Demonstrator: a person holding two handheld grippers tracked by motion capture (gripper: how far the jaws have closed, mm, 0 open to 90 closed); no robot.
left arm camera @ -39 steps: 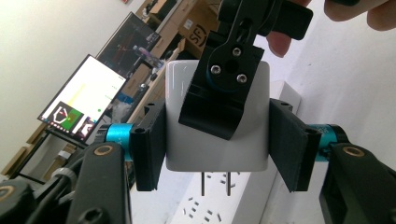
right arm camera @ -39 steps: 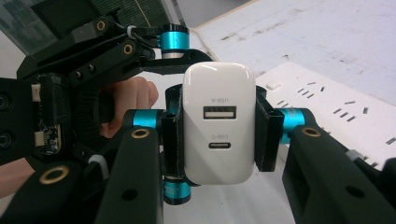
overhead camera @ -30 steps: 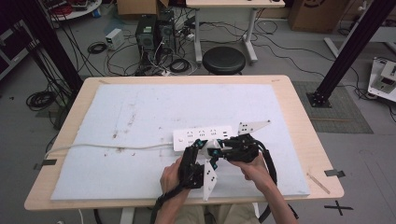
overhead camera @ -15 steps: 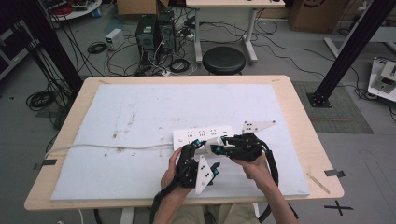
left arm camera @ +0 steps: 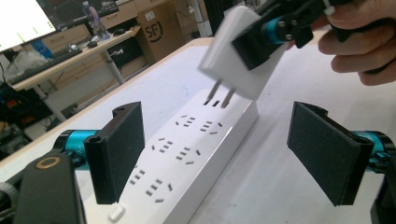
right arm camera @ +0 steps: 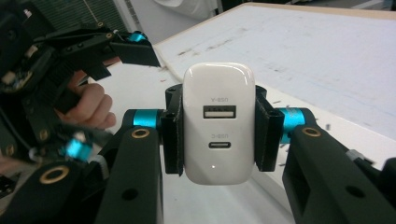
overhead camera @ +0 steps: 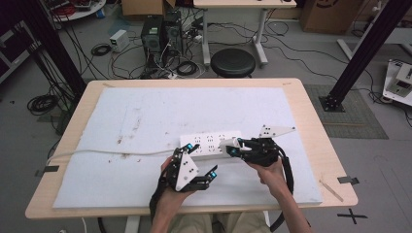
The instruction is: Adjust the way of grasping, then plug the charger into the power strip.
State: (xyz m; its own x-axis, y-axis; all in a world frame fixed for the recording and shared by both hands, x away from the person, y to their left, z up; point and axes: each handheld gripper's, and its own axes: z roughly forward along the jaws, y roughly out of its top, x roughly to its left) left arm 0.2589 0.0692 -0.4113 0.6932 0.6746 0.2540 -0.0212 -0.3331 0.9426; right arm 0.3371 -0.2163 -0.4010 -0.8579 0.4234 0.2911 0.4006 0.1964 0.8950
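While the left gripper (left arm camera: 229, 154) stays spread, the right gripper (right arm camera: 218, 128) clamps a white charger (right arm camera: 218, 121) above the power strip (left arm camera: 182, 158).

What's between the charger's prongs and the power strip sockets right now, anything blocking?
Nothing visible. The right tool holds the white charger with its prongs just above the end sockets of the power strip; the gap is bare. The left tool, open, sits off to the near side.

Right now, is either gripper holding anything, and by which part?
The right gripper clamps a white USB charger by its two side faces, prongs above the power strip. The left gripper is open, holding nothing.
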